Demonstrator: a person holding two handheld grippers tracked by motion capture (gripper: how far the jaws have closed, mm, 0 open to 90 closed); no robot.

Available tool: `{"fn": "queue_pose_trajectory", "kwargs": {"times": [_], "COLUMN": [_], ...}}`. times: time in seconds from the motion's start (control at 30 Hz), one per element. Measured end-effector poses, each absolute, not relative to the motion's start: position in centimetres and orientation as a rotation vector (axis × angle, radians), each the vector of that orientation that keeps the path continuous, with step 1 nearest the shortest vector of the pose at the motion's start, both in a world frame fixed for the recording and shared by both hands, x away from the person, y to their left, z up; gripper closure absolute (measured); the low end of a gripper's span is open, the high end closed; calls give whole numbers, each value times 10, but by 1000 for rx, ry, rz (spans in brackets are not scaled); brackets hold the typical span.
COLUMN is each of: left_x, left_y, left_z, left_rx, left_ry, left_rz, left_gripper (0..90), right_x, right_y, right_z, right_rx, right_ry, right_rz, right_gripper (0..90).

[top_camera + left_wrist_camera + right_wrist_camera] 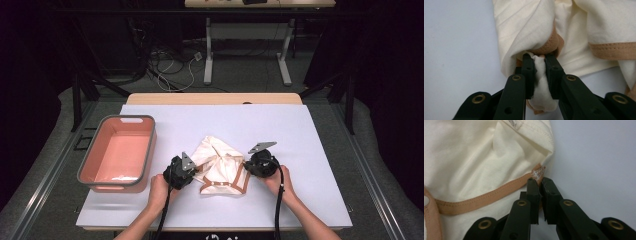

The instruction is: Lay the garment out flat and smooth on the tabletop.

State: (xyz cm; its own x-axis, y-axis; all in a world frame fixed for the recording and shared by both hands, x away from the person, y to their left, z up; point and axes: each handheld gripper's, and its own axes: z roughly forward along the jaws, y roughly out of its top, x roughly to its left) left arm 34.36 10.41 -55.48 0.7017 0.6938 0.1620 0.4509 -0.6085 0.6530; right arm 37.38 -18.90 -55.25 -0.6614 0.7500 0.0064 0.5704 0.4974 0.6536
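Note:
A cream garment (pixel 220 162) with tan trim lies crumpled on the white table top (pixel 300 150), between my two grippers. My left gripper (pixel 192 170) is at its left edge, shut on a bunched fold of the cream garment (pixel 524 30); the cloth fills the gap between the jaws of the left gripper (pixel 539 60). My right gripper (pixel 246 166) is at the garment's right edge. In the right gripper view the right gripper (pixel 539 182) is shut on the tan-trimmed hem corner of the garment (pixel 486 165).
A salmon-pink bin (pixel 102 177) with a grey rim stands on the table's left side. Bare white surface lies behind and to the right of the garment. A desk frame and cables are on the floor beyond the table.

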Motion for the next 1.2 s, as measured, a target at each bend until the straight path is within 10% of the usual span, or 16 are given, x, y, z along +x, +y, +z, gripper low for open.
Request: {"fn": "queue_pose_trajectory", "kwargs": {"times": [0.37,0.93,1.13,1.2], "left_x": [343,334,340,339], "left_y": [108,110,110,111], "left_z": [-549,-540,-550,-552], "left_rx": [2257,2355,2343,2316], "left_ry": [923,967,992,949], "left_rz": [710,447,406,395], "left_gripper": [795,351,338,496], "right_x": [369,371,373,374], "right_y": [-196,-202,-203,-203], "right_z": [-546,-548,-550,-551], "right_rx": [1122,1150,1171,1163], "right_ry": [2401,2420,2424,2432], "right_rz": [886,876,865,875], "right_gripper": [867,584,549,558]}}
